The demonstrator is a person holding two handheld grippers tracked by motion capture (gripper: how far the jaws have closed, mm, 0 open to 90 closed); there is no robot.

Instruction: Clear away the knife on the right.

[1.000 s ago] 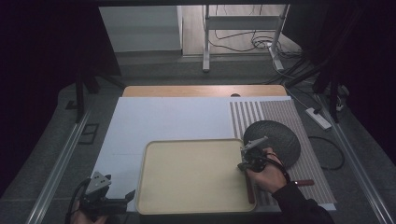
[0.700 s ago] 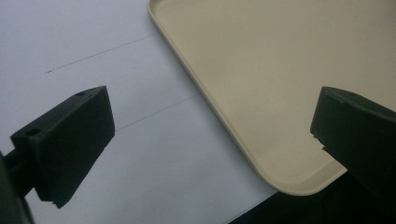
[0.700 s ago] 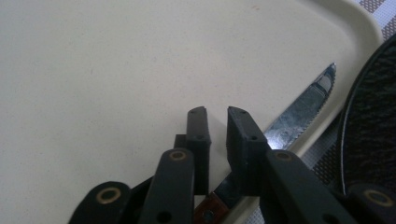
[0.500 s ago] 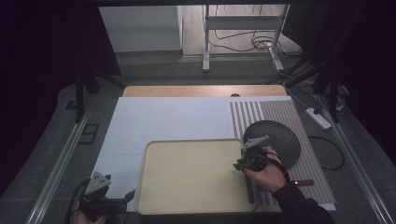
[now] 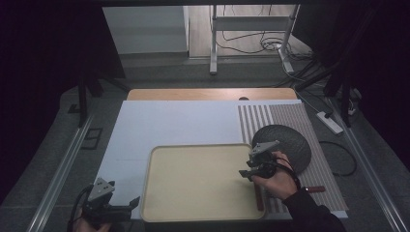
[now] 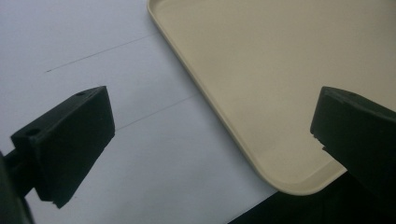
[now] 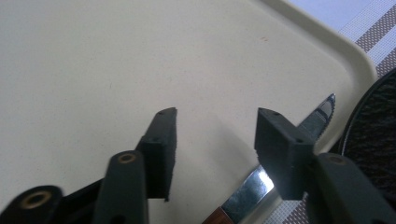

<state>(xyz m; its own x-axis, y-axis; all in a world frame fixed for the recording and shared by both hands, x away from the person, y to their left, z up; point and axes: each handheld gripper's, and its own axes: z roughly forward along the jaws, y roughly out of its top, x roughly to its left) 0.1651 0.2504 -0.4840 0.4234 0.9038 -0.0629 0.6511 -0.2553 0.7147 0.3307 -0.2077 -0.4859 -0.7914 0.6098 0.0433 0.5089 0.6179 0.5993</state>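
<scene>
One knife (image 7: 275, 175) lies on the tray's (image 5: 159, 159) right rim.
Your right gripper (image 5: 249, 170), jaws apart and empty, hovers there to grasp it.

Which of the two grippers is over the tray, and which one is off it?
The right gripper is over the beige tray's right edge, beside the knife. The left gripper sits off the tray's near left corner.

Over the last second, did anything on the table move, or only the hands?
Only the right gripper moved: it slid a little leftward, from the tray's right rim in over the tray, jaws open and empty. The knife lies along that rim under it, not gripped. The left gripper, the dark round mat and the tray stayed put.
</scene>
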